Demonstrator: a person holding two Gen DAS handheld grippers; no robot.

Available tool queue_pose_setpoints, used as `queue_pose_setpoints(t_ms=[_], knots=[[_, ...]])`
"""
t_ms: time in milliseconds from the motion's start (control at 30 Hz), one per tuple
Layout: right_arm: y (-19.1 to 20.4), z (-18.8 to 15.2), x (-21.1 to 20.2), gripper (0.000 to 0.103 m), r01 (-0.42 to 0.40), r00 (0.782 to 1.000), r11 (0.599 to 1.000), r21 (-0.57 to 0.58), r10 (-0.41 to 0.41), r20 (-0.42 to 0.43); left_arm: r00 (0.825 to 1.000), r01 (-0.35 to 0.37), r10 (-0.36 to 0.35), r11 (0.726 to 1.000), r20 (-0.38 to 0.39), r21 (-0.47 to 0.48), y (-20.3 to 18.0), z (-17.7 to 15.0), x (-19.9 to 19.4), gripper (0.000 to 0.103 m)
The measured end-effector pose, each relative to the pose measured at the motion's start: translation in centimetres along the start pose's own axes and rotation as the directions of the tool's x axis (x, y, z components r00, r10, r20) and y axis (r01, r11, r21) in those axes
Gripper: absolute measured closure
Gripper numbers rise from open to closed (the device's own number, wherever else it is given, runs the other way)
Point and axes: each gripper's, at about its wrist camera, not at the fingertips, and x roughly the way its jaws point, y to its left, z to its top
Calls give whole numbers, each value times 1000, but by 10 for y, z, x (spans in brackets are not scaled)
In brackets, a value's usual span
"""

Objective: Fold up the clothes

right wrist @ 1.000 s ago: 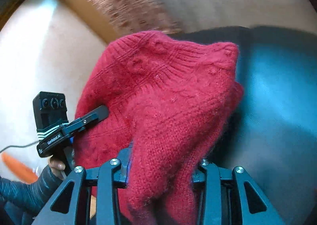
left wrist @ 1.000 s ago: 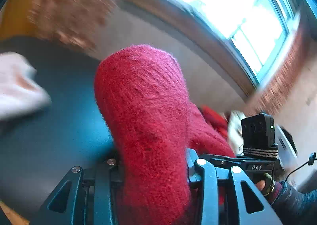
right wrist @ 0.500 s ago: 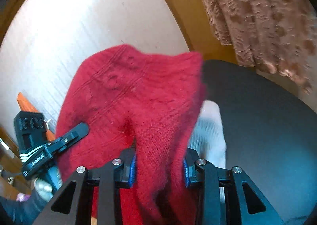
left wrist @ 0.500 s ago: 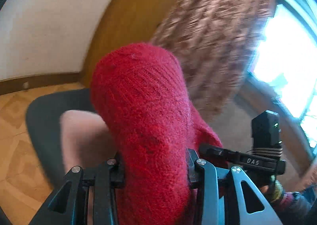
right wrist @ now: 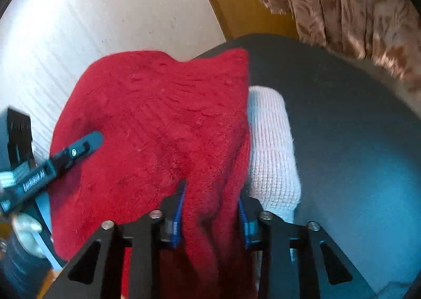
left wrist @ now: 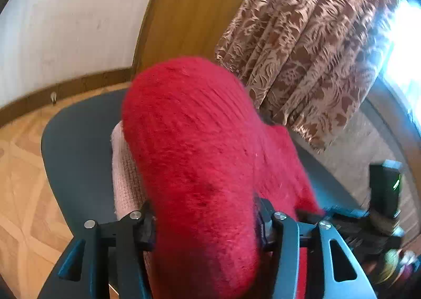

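my left gripper (left wrist: 205, 220) clenched on red sweater (left wrist: 194, 146), knit bunched between jaws, bulging over them. my right gripper (right wrist: 210, 209) clamped on same sweater's fold. sweater slung between both, above dark table (right wrist: 355, 141), partly covering pale folded knit (right wrist: 271, 146).

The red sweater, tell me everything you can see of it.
The red sweater is a fuzzy, thick knit with ribbed and raised stitch texture. It is bunched and held up above the dark table, clamped in both the left hand-held gripper and the right hand-held gripper. A folded pale knit garment lies behind it.
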Motion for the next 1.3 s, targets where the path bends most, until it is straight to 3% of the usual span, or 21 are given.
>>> queue_pose_setpoints(t_ms=[133,167,300,400,500,633,733,867,900,1000,1033,1133,1233,1300], knots=[[5,6,3,67,65,998,998,-2,-65,-13,997,-74,74,997,19,2,-1,1,-27,45],[6,10,2,60,80,997,997,6,-80,-14,995,-96,95,995,31,17,-2,-1,-35,45],[10,-2,-11,52,116,993,993,-11,-116,-19,972,-189,177,980,153,67,-11,-5,-78,46],[14,-9,-22,50,156,988,987,-26,-156,-2,969,-158,147,986,201,43,-7,-1,-94,46],[27,-3,-48,50,183,977,980,-78,-173,125,967,-103,93,994,236,30,-7,7,-99,46],[60,13,-55,51,111,978,972,-208,-70,198,977,-48,31,996,210,77,-21,18,-69,46],[68,24,-27,51,84,987,964,-252,-45,157,987,-40,25,995,161,93,-30,28,-36,46],[40,20,14,52,104,993,969,-223,-91,69,997,-48,37,987,71,152,-42,36,12,47],[32,12,15,52,109,993,972,-207,-97,67,996,-70,58,977,62,203,-53,37,22,46],[9,-21,9,49,103,993,987,-124,-93,78,985,-171,159,894,64,413,-89,28,57,46],[6,-35,8,49,108,991,988,-108,-98,89,984,-179,162,891,77,417,-89,24,60,46],[6,-48,7,49,120,989,989,-84,-112,98,979,-201,167,885,117,420,-89,15,65,46],[7,-51,7,45,130,988,989,-66,-123,98,989,-148,132,911,68,385,-88,29,54,47],[0,-41,10,32,117,990,993,-25,-115,76,994,-106,91,934,59,343,-88,40,37,46]])
